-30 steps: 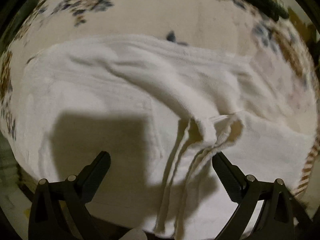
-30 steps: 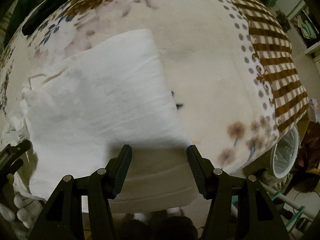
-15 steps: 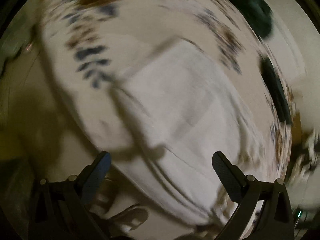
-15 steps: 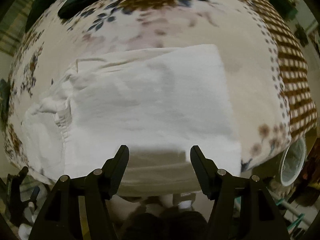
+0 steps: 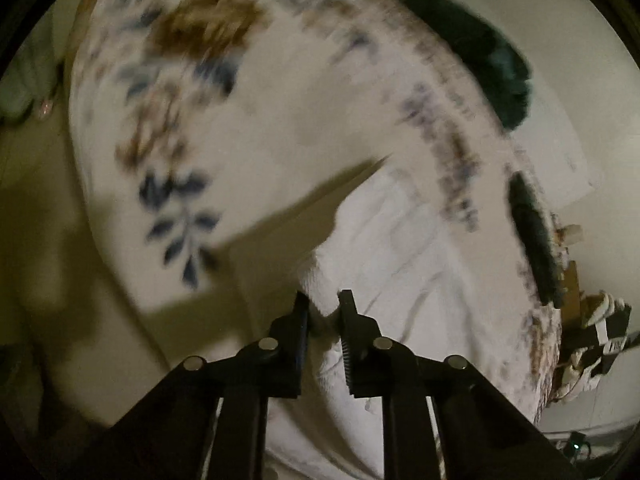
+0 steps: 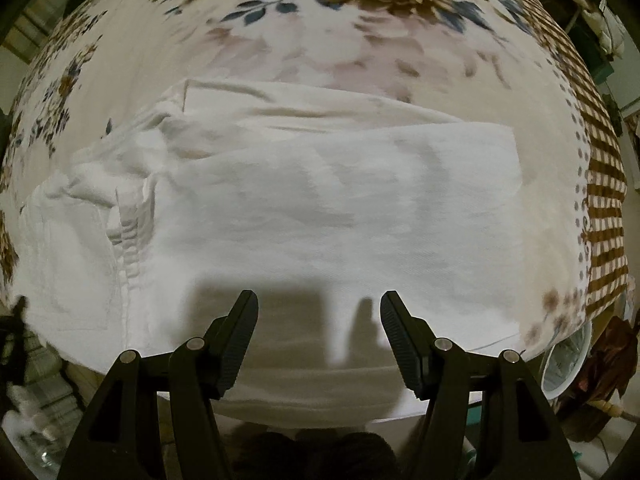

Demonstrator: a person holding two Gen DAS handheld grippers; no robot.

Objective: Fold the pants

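Since a second ago our left gripper (image 5: pixel 323 305) has clamped the white pants (image 6: pixel 304 216) at their waist end, near the bedspread's (image 6: pixel 360 52) left edge.
Our right gripper (image 6: pixel 319 312) hovers wide open above the near edge; lifting one-handed, we risk dragging the stacked legs askew.

i see a floral bedspread (image 6: pixel 360 20) with a brown checked border (image 6: pixel 604 208), a dark green cloth (image 5: pixel 492 60) at its far edge, and a white fan (image 6: pixel 568 364) beside the bed.
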